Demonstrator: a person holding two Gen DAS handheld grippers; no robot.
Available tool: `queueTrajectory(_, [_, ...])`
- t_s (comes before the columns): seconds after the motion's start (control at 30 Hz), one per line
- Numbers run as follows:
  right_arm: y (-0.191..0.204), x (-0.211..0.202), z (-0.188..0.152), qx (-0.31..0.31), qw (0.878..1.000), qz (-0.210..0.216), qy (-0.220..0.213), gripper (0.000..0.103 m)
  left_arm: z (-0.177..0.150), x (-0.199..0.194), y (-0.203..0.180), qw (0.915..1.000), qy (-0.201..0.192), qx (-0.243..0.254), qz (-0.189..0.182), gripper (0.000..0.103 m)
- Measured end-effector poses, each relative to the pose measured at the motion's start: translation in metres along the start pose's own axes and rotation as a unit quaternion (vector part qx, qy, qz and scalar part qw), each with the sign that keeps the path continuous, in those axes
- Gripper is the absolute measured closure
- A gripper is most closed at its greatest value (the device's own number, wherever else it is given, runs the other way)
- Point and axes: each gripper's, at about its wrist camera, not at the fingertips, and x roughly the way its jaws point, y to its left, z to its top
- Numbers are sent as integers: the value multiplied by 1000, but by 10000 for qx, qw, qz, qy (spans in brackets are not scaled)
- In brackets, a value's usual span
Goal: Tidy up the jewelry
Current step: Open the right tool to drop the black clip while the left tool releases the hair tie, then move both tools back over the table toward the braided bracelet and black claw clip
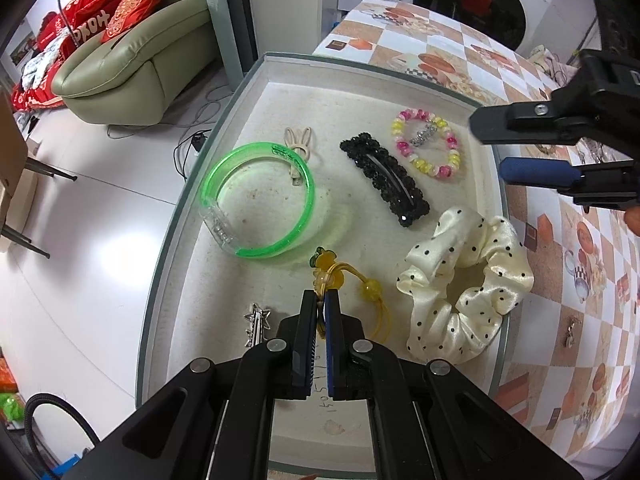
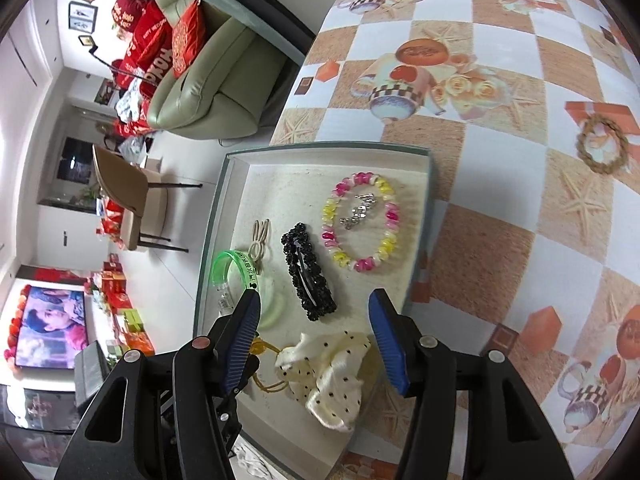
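The left claw point(image 1: 320, 300) points steeply down, its two fingers pressed almost together, pinching a thin yellow cord point(image 1: 320, 312) between the pads. The right claw point(image 2: 316, 336) tilts down at a shallower angle, its blue-padded fingers point(image 2: 386, 336) spread wide apart and gripping nothing. In the left wrist view it hangs near the table's right edge.

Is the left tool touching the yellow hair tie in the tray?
Touching. In the left wrist view the left tool is shut on the cord of the yellow hair tie, which comes out from between its fingers.
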Motion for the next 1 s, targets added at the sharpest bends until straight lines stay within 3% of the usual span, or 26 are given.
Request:
queueTrajectory(0.1, [-8,-11,-4,99,9999,48,-113,31,0,-1,-2,10000,3,74,54,95])
queueTrajectory(0.43, [-28,-42,-16,282,9988,127,-380,28,3,-3,-8,9999,83,111,13,95])
queueTrajectory(0.47, [-31,-44,-16,311,9986,135,-402,19,4,-3,-9,9999,91,121,18,83])
queueTrajectory(0.5, [-34,-46,-17,345,9984,149,-432,18,4,-4,-10,9999,98,125,10,55])
queueTrajectory(0.53, [-36,-49,-18,371,9982,158,-455,19,4,-4,-10,9998,125,123,4,2])
queueTrajectory(1.0, [-94,-91,-41,940,9923,-30,-808,17,-4,38,-39,9980,-160,433,435,0])
